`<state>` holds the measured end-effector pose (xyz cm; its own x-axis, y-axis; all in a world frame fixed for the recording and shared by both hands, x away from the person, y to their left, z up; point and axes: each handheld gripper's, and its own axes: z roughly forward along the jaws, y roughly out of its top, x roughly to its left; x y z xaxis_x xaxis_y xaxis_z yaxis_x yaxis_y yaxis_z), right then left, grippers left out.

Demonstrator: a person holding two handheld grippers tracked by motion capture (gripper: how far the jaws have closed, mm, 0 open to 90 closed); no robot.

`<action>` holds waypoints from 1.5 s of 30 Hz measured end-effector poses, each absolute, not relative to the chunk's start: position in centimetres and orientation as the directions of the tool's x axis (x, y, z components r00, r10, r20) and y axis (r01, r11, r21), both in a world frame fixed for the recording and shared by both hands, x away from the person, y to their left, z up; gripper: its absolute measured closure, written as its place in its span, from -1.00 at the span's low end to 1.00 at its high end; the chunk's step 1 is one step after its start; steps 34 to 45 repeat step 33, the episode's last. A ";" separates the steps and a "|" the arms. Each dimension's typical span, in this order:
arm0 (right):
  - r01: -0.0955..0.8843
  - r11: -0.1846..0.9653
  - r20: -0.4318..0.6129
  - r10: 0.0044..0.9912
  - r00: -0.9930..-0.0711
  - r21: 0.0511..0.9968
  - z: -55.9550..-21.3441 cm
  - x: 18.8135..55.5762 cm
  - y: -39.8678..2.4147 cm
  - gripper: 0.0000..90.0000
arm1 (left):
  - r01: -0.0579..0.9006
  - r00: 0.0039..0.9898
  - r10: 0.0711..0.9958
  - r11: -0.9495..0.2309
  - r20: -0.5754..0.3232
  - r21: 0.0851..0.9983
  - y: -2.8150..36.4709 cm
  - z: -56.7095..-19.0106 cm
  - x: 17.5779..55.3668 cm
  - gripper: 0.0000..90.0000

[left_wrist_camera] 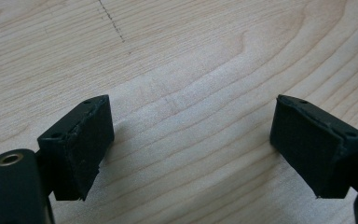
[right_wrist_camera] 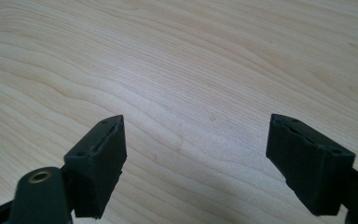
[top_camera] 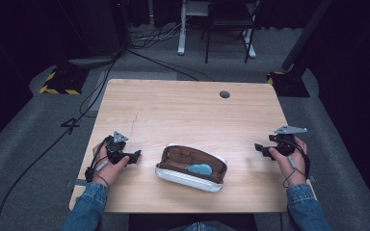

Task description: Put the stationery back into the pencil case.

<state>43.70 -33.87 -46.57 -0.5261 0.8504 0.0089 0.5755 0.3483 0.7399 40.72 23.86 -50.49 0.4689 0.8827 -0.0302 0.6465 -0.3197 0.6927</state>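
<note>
- My left gripper (top_camera: 136,155) sits low over the worktop (top_camera: 188,110), near the left edge. Its jaws are wide apart and hold nothing.
- In the left gripper view I see my left gripper (left_wrist_camera: 191,144) with just bare wood between the jaws.
- My right gripper (top_camera: 259,148) is near the right edge. Its jaws are wide apart too, and empty.
- In the right gripper view, my right gripper (right_wrist_camera: 196,158) has just wood between its jaws.
- A case (top_camera: 191,168) lies open between my two grippers, close to the near edge. It touches neither one.
- The case is white outside and brown inside.
- A blue thing (top_camera: 200,169) lies inside the case. I cannot tell what it is.
</note>
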 end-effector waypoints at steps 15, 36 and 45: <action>0.596 0.344 0.015 0.858 -0.513 0.726 -49.9 44.3 -34.3 -0.57 | 0.646 0.469 0.883 -0.320 -0.030 0.693 23.9 -50.5 40.7 -0.70; 0.590 0.335 -0.005 0.872 -0.490 0.735 -50.4 44.4 -34.2 -0.69 | 0.646 0.467 0.884 -0.318 -0.030 0.694 23.8 -50.5 40.7 -0.70; 0.590 0.335 -0.005 0.872 -0.490 0.735 -50.4 44.4 -34.2 -0.69 | 0.646 0.467 0.884 -0.318 -0.030 0.694 23.8 -50.5 40.7 -0.70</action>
